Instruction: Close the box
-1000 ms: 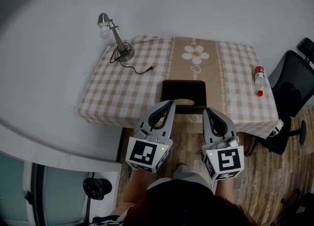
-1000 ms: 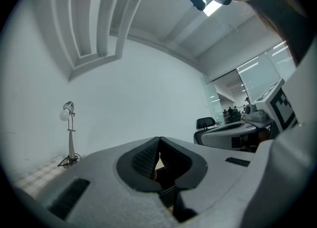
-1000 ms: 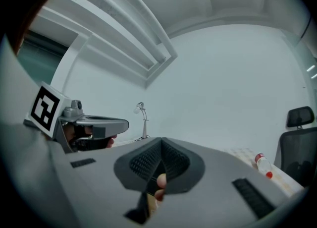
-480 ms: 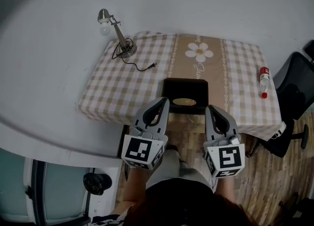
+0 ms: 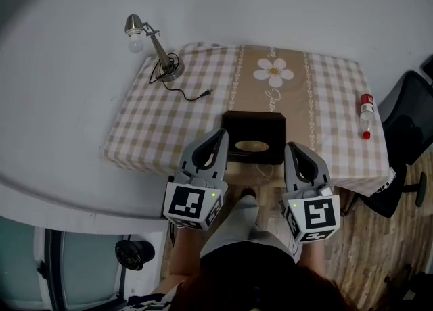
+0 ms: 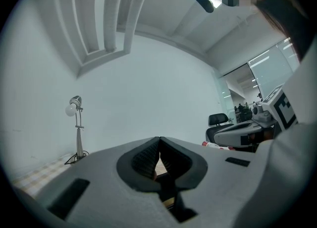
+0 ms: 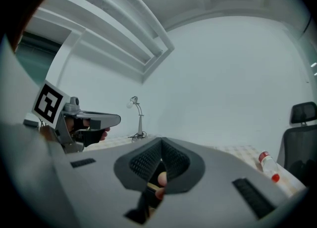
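A black box (image 5: 254, 129) stands on the checked tablecloth near the table's front edge, with a tan oval patch (image 5: 252, 145) on its near side. My left gripper (image 5: 220, 135) hangs just off the box's near left corner, jaws pressed together on nothing. My right gripper (image 5: 293, 147) hangs off the near right corner, also shut and empty. In the left gripper view the left gripper (image 6: 159, 140) has its jaw tips meeting, and only a sliver of the box shows in the gap below. The right gripper (image 7: 161, 141) looks the same in its own view.
A desk lamp (image 5: 155, 47) with its loose cord (image 5: 195, 94) stands at the table's far left corner. A red-capped bottle (image 5: 366, 116) lies by the right edge. A black office chair (image 5: 408, 140) stands to the right. The table (image 5: 162, 127) overhangs a wooden floor.
Both grippers have drawn back and slightly apart, from overlapping the box's front edge to flanking its near corners. The head view has shifted, so more of the box's near side shows.
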